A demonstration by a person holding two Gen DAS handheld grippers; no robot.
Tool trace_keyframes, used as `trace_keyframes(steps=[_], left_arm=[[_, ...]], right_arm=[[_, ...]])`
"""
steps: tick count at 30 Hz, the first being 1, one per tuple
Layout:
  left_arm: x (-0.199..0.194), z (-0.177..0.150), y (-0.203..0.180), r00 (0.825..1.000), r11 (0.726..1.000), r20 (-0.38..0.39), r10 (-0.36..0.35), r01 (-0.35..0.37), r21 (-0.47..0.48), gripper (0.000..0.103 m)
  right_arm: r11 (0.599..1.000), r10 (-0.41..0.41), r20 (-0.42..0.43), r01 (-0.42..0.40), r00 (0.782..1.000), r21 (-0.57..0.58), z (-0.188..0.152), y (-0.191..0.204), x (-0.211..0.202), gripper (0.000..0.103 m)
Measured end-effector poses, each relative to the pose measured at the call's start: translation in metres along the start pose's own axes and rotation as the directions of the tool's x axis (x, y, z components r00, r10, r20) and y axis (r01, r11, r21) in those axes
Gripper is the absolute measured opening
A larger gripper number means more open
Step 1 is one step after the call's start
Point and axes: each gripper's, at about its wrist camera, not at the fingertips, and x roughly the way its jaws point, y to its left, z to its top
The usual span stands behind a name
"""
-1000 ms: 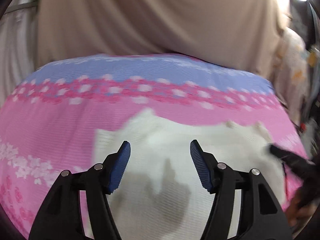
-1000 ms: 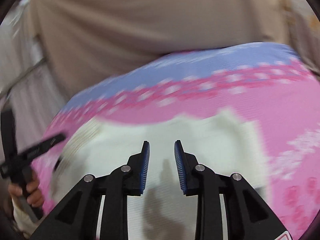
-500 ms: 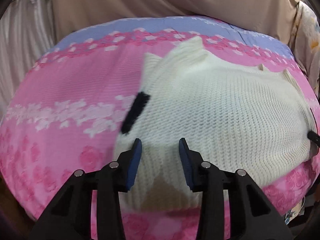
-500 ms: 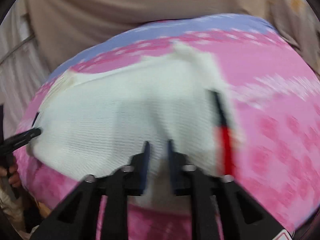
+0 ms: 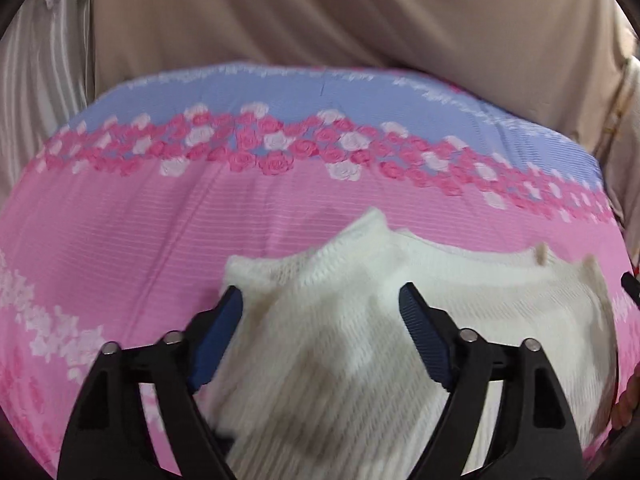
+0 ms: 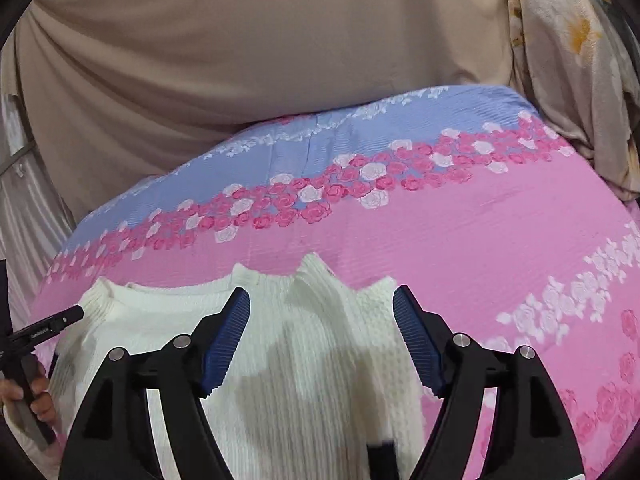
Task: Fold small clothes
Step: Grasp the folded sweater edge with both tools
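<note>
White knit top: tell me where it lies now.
The white knit top lies on the pink floral sheet, at the near edge in both wrist views, under the open left hand-held gripper and right hand-held gripper.

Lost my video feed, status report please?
Both grippers open, over the knit. Knit lies on the pink sheet, partly folded. Nothing in the way.

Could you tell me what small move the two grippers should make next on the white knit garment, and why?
Probably lower both and close on the near edge. The left gripper and right gripper both hang open above the white knit garment, which lies loosely on the pink floral cover, holding nothing.
</note>
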Motion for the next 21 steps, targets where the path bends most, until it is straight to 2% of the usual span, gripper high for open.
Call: trace_keyframes(steps=[1, 2, 3, 4, 6, 7, 8, 9, 12, 15, 17, 19, 21], left_arm=[[0.012, 0.003, 0.001, 0.999, 0.999, -0.028, 0.025, -0.026, -0.021, 0.049], [0.017, 0.002, 0.003, 0.999, 0.999, -0.031, 0.024, -0.025, -0.028, 0.039], [0.019, 0.001, 0.005, 0.999, 0.999, -0.028, 0.021, -0.022, -0.036, 0.032], [0.022, 0.002, 0.008, 0.999, 0.998, -0.028, 0.023, -0.024, -0.050, 0.025], [0.024, 0.001, 0.013, 1.000, 0.997, -0.021, 0.016, -0.017, -0.069, 0.021], [0.028, 0.001, 0.016, 1.000, 0.997, -0.019, 0.021, -0.023, -0.075, 0.021], [0.030, 0.000, 0.016, 1.000, 0.997, -0.011, 0.024, -0.025, -0.076, 0.021], [0.032, 0.000, 0.015, 0.999, 0.997, 0.001, 0.034, -0.034, -0.068, 0.022], [0.033, -0.001, 0.003, 0.995, 0.995, 0.027, 0.100, -0.100, -0.025, 0.022], [0.034, 0.000, 0.001, 0.992, 0.993, 0.031, 0.120, -0.119, -0.010, 0.023], [0.033, -0.001, 0.002, 0.993, 0.993, 0.032, 0.114, -0.114, -0.016, 0.023], [0.032, -0.002, 0.000, 0.992, 0.992, 0.036, 0.125, -0.125, -0.009, 0.023], [0.032, -0.003, -0.004, 0.988, 0.989, 0.045, 0.148, -0.149, 0.007, 0.023]], right_arm=[[1.000, -0.003, -0.038, 0.004, 0.999, 0.005, 0.000, 0.000, 0.013, 0.067], [1.000, 0.010, -0.072, -0.009, 0.997, 0.023, 0.000, -0.002, 0.025, 0.029], [0.998, 0.039, -0.094, -0.035, 0.995, 0.044, 0.000, -0.005, 0.030, 0.007], [0.996, 0.068, -0.059, -0.064, 0.996, 0.065, 0.001, -0.009, 0.024, 0.008], [0.998, 0.018, 0.015, -0.019, 1.000, 0.052, 0.002, -0.009, 0.012, 0.008], [0.998, -0.022, 0.012, 0.022, 1.000, 0.056, 0.002, -0.014, 0.015, 0.007], [0.994, -0.073, -0.037, 0.076, 0.997, 0.083, 0.002, -0.024, 0.028, 0.003], [0.990, -0.081, -0.084, 0.090, 0.993, 0.111, -0.002, -0.033, 0.041, 0.001], [0.991, -0.069, -0.075, 0.077, 0.995, 0.107, 0.005, -0.031, 0.033, 0.000], [0.991, 0.003, 0.024, -0.006, 1.000, 0.133, 0.000, -0.018, 0.002, 0.011], [0.995, 0.069, 0.084, -0.075, 0.994, 0.070, -0.006, 0.010, -0.023, 0.012], [0.992, 0.122, 0.092, -0.120, 0.988, -0.027, -0.016, 0.044, -0.036, 0.012], [0.981, 0.158, 0.037, -0.153, 0.987, -0.119, -0.031, 0.078, -0.033, 0.012]])
